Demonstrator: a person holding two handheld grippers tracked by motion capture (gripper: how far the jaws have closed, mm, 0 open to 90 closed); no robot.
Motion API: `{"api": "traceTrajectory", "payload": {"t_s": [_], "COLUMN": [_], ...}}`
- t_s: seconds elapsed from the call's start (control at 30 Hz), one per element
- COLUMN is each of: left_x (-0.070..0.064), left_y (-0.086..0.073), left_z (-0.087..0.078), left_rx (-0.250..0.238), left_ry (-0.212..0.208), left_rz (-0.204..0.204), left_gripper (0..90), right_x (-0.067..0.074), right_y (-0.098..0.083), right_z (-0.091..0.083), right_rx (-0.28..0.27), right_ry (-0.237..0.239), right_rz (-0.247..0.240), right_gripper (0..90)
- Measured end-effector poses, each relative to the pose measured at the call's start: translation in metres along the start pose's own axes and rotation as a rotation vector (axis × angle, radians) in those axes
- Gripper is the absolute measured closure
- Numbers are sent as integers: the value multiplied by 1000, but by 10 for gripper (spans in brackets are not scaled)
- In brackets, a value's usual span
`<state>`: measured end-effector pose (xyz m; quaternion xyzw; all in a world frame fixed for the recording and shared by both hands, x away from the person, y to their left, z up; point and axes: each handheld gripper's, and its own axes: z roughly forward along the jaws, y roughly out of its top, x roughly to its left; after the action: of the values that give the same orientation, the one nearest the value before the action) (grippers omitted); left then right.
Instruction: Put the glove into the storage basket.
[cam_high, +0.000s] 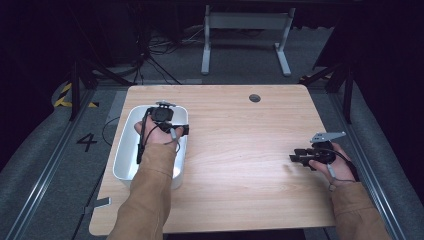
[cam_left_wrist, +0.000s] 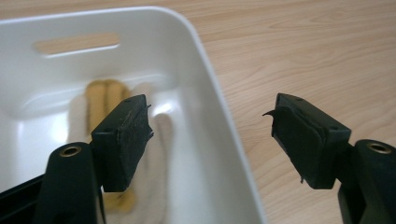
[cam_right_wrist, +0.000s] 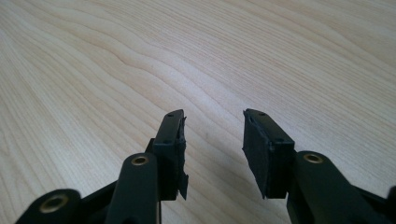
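Left gripper (cam_left_wrist: 212, 135) — jaws apart, empty — above white bin (cam_left_wrist: 205, 60) holding a glove (cam_left_wrist: 159, 154); floor numeral "4" (cam_high: 87, 142); right gripper (cam_right_wrist: 212, 149) unclenched.

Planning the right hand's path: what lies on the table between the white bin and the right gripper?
Bare wood table between bin and right gripper, in the high view.

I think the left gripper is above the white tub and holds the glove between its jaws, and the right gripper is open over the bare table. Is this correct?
Not quite. The left gripper holds nothing: in the left gripper view its jaws stand apart and empty, and the glove lies on the bottom of the white tub. The rest is right: the right gripper is open over the bare table.
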<state>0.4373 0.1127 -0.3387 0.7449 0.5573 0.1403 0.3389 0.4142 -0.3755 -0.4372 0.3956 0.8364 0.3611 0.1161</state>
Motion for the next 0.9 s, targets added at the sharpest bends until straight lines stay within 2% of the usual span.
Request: {"api": "traceTrajectory", "payload": {"t_s": [0.27, 0.37, 0.47, 0.6, 0.8, 0.9], "left_x": [-36, -47, -56, -60, -64, -69], "left_y": [-4, -6, -12, -22, -36, -44], "left_z": [10, 9, 7, 13, 25, 29], "left_rx": [-24, -20, -45, -33, -12, -2], "left_ry": [-151, -223, -290, -343, -373, -387], "left_rz": [150, 195, 236, 261, 276, 304], "left_gripper": [318, 321, 319, 315, 312, 310], "right_x": [1, 2, 6, 10, 11, 10], "right_y": [-6, -7, -6, -3, -3, -4], "right_z": [-9, -13, -14, -13, -12, -12], "right_rx": [-38, -54, -73, -73, -62, -59], "right_ry": [19, 32, 50, 53, 54, 59], "right_rz": [5, 3, -5, -22, -19, -13], "right_gripper": [599, 600, 602, 602, 600, 600]}}
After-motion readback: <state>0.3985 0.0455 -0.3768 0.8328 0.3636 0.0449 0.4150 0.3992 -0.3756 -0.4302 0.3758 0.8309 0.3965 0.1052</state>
